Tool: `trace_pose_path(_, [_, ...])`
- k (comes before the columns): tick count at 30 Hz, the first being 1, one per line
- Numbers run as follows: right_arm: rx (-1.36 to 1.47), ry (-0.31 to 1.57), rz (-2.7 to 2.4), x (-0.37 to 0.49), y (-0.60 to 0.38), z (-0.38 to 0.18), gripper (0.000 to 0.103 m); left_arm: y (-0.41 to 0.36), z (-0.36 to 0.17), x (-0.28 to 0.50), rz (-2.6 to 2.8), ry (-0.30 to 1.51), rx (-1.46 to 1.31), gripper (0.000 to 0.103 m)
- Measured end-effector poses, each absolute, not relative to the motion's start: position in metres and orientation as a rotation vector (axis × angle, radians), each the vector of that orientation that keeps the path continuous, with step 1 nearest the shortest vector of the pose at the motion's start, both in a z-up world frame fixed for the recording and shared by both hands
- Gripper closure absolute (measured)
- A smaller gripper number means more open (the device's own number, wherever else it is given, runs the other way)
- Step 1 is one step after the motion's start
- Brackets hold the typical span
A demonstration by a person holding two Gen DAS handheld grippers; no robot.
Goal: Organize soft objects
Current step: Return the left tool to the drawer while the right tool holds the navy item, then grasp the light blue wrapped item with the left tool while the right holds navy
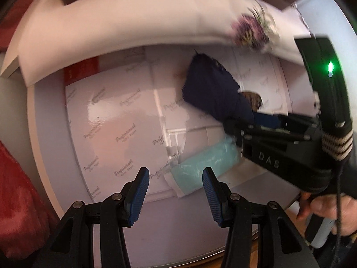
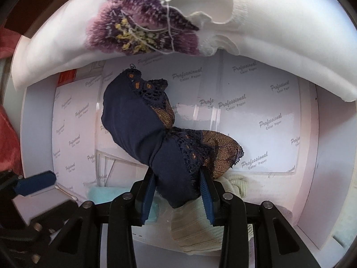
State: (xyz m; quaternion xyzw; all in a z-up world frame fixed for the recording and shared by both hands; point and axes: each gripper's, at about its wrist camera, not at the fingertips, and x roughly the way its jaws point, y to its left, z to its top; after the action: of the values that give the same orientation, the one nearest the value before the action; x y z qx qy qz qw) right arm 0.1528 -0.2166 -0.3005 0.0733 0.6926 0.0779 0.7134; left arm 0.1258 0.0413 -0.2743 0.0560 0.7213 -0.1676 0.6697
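The right gripper [image 2: 177, 192] was clenched on a rolled navy garment [image 2: 142, 129] with lace trim, its pads pressing the bundle at its lower end while the rest hung down toward a white box [image 2: 321, 156] lined with printed paper. A white embroidered cloth [image 2: 142, 29] draped over the box's far edge. Below the jaws lay a cream knit piece [image 2: 196, 232], with a mint-green item [image 1: 205, 163] beside it on the box floor. The left gripper [image 1: 176, 192] stood released, nothing between its pads, hovering just above the mint item. The step in hand looked like placing the garment into the box. The next move probably called for lowering it into a free spot beside the other pieces, then letting go, without dragging the lace over the divider edges.
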Motion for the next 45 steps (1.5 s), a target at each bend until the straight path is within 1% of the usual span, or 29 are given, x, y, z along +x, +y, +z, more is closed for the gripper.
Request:
trace_pose_path(14, [0.115, 1.533, 0.181, 0.15, -0.204, -0.3, 0.066, 0.013, -0.297, 0.109, -0.484, 1.67, 0.232, 0.052])
trace_pose_path(15, [0.116, 1.533, 0.181, 0.151, -0.204, -0.3, 0.066, 0.01, -0.296, 0.109, -0.495, 1.66, 0.232, 0.048])
trace_pose_path(19, [0.11, 1.529, 0.181, 0.15, -0.203, -0.3, 0.067, 0.006, -0.295, 0.108, -0.529, 1.646, 0.234, 0.045])
trace_pose_path(23, [0.099, 1.524, 0.176, 0.149, -0.202, -0.298, 0.068, 0.003, -0.305, 0.111, -0.494, 1.64, 0.261, 0.045])
trace_pose_path(27, [0.109, 1.516, 0.16, 0.149, -0.203, -0.293, 0.069, 0.01, -0.323, 0.116, -0.423, 1.694, 0.279, 0.045])
trace_pose_path(32, [0.141, 1.503, 0.126, 0.149, -0.21, -0.288, 0.071, 0.011, -0.321, 0.123, -0.384, 1.649, 0.299, 0.044])
trace_pose_path(38, [0.163, 1.501, 0.102, 0.148, -0.216, -0.29, 0.071, 0.026, -0.319, 0.14, -0.269, 1.613, 0.249, 0.045])
trace_pose_path(42, [0.175, 1.5, 0.097, 0.148, -0.217, -0.29, 0.071, 0.024, -0.311, 0.145, -0.358, 1.632, 0.125, 0.045])
trace_pose_path(45, [0.182, 1.501, 0.093, 0.148, -0.218, -0.291, 0.071, 0.009, -0.302, 0.143, -0.458, 1.606, 0.163, 0.045])
